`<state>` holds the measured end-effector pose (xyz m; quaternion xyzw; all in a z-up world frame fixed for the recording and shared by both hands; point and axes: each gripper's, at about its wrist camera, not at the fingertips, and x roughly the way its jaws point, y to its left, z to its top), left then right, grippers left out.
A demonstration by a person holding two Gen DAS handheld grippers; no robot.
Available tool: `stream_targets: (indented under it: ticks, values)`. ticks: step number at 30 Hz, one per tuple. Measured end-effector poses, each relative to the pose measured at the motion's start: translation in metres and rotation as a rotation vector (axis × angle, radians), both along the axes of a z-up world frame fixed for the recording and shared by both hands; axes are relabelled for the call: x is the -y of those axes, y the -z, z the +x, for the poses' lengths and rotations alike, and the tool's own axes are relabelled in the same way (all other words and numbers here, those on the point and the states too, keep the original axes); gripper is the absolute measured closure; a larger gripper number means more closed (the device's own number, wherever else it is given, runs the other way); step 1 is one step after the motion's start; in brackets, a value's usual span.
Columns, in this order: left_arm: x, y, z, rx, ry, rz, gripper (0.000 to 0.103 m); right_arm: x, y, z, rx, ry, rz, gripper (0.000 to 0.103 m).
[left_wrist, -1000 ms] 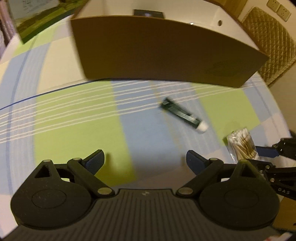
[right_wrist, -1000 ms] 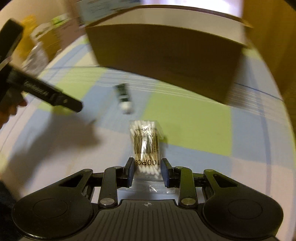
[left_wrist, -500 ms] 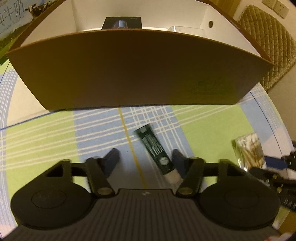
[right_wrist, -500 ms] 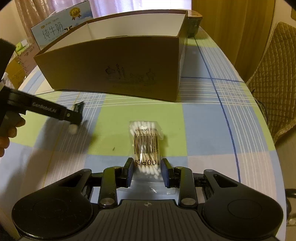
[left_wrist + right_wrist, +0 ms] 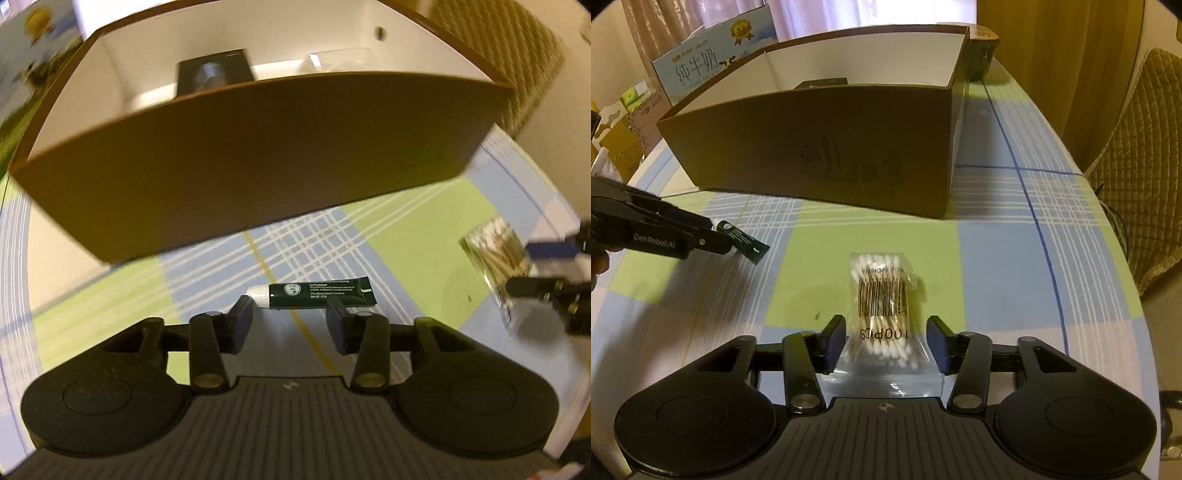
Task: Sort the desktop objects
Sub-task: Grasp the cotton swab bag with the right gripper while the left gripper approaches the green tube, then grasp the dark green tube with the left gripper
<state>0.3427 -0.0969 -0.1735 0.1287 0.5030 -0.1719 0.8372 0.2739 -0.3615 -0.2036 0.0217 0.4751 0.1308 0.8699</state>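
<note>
A dark green tube with a white cap (image 5: 319, 295) lies crosswise on the checked tablecloth, right at the tips of my left gripper (image 5: 291, 314). The left jaws stand partly open; the tube is not clamped between them. From the right wrist view the tube (image 5: 744, 244) sticks out past the left gripper (image 5: 713, 236). A clear bag of cotton swabs (image 5: 882, 306) lies flat between the spread fingers of my right gripper (image 5: 886, 339), its near end under them. An open brown cardboard box (image 5: 820, 162), white inside, stands just beyond both; it also fills the left wrist view (image 5: 258, 166).
A black packet (image 5: 214, 75) and a clear item (image 5: 332, 59) lie in the box. A milk carton (image 5: 713, 62) stands behind it, a dark jar (image 5: 982, 51) at its far right corner. A quilted chair (image 5: 1145, 192) is beyond the table's right edge.
My left gripper moved in on the tube and narrowed; the tube now lies crosswise at its tips. The right gripper's fingers spread apart around the swab bag.
</note>
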Motion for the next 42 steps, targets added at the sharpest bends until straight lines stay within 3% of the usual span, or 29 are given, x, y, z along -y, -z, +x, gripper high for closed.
stream_targets:
  ticks: [3, 5, 7, 12, 15, 17, 19, 29, 34, 42]
  values:
    - [0.0, -0.005, -0.003, 0.024, 0.067, 0.029, 0.057, 0.003, -0.001, -0.002, 0.001, 0.009, -0.002, 0.054]
    - [-0.003, -0.008, -0.002, 0.031, 0.116, 0.026, 0.047, 0.007, 0.0, -0.004, -0.004, 0.02, 0.005, 0.053]
    - [-0.004, -0.011, 0.0, 0.027, 0.195, 0.036, 0.044, 0.01, 0.0, -0.007, -0.008, 0.031, 0.01, 0.053]
    - [0.003, -0.001, 0.008, 0.048, 0.353, 0.079, 0.044, 0.017, 0.0, -0.01, -0.017, 0.058, 0.017, 0.051]
    - [0.006, 0.007, 0.012, 0.033, 0.413, 0.098, 0.048, 0.021, 0.0, -0.011, -0.021, 0.078, 0.017, 0.051]
    - [0.008, 0.011, 0.012, -0.001, 0.425, 0.094, 0.066, 0.024, -0.001, -0.013, -0.019, 0.091, 0.015, 0.051]
    - [0.007, 0.011, 0.007, -0.015, 0.429, 0.071, 0.072, 0.026, -0.003, -0.015, -0.015, 0.101, 0.014, 0.051]
    - [0.009, 0.016, 0.012, -0.056, 0.291, 0.024, 0.073, 0.028, -0.006, -0.017, -0.009, 0.097, 0.012, 0.05]
    - [0.009, 0.013, 0.014, -0.069, 0.191, 0.01, 0.09, 0.025, -0.008, -0.014, 0.005, 0.073, 0.005, 0.049]
    - [-0.01, 0.012, 0.0, -0.064, 0.034, 0.033, 0.091, 0.012, -0.004, -0.005, 0.01, -0.019, -0.002, 0.048]
